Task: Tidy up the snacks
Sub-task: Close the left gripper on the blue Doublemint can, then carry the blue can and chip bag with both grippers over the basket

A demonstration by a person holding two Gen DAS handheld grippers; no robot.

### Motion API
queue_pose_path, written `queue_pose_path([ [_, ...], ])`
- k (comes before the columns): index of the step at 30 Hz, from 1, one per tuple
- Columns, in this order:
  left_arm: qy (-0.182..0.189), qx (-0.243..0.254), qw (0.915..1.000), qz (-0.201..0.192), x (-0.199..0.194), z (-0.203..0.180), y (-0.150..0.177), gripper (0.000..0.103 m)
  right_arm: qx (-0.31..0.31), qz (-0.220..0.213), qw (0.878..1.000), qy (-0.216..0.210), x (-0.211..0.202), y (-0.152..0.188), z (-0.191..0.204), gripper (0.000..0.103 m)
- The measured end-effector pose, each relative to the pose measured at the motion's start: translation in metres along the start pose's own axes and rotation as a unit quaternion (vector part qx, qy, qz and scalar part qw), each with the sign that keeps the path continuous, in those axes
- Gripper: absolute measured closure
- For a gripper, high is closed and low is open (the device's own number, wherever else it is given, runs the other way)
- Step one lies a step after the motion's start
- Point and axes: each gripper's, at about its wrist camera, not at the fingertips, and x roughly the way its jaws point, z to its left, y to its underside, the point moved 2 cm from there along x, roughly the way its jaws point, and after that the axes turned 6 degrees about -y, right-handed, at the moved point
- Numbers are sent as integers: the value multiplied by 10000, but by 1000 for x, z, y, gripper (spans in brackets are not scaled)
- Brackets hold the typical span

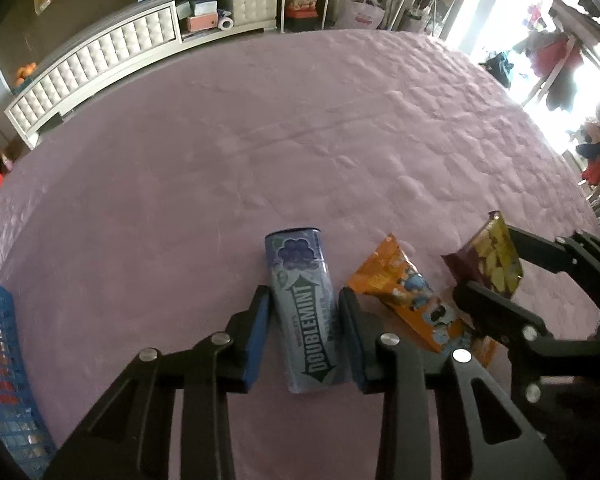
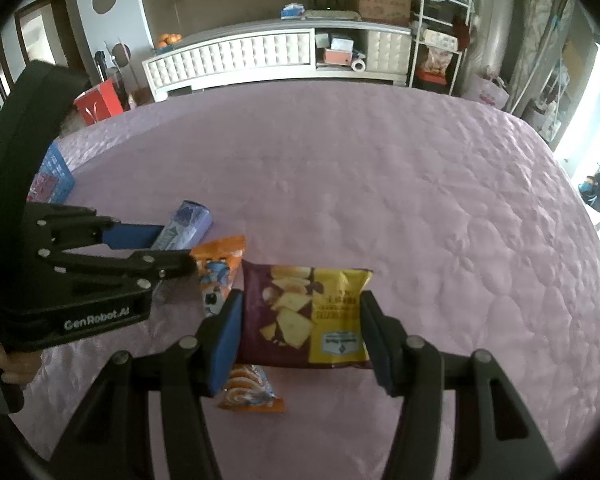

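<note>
The Doublemint gum pack (image 1: pixel 303 312) is blue and purple, with dark berries drawn on its far end. It lies on the purple bed cover (image 1: pixel 260 128), in the near middle of the left wrist view. The left tool (image 1: pixel 304 312) has a blue pad on each side of the pack. The pads sit just beside it, and whether they squeeze it or only frame it I cannot tell. Just to the right of the gum lies an orange snack bag (image 1: pixel 404 296) with little blue cartoon pictures. It is flat on the cover. Right of that is a purple and yellow chip bag (image 2: pixel 306 316) with chips drawn on it. The right tool (image 2: pixel 302 328) holds this bag between its two blue pads, one on each side. In the left wrist view the bag stands up off the cover. Part of the orange bag pokes out under it on the near side. A blue plastic basket (image 1: pixel 4 364) with holes sits at the near left edge of the bed. The cover is soft and bumpy with a quilted pattern, and it fills most of both views. Past the far end of the bed stands a long white cabinet (image 2: pixel 236 60) with padded squares on its front. Boxes and a paper roll sit in its open shelves, and oranges (image 2: pixel 168 40) rest on its left end. A white wire rack (image 2: pixel 436 28) stands to the right. Bright light comes in from the far right, where clothes hang (image 1: pixel 556 64).
</note>
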Motion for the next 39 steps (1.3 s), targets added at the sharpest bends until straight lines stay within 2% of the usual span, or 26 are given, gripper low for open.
queue_pose_path([
  [12,-21,-65,9982,-594,-79,17,31,74,-157,-172,9997,110,-28,-3,19,42],
  [15,18,-201,9966,-793,-105,29,39,75,-79,-198,9998,-28,-40,-3,28,42],
  [22,-87,-428,9907,-1286,-167,56,59,75,-511,-520,9973,-106,-80,-15,77,42],
  [27,-293,-543,9858,-1563,-211,84,79,75,-887,-713,9932,-223,-101,-27,119,42],
  [33,-598,-672,9805,-1745,-250,124,102,75,-1262,-861,9875,-385,-110,-36,166,42],
  [39,-787,-877,9759,-1836,-269,161,122,75,-1490,-865,9824,-721,-105,-44,209,42],
])
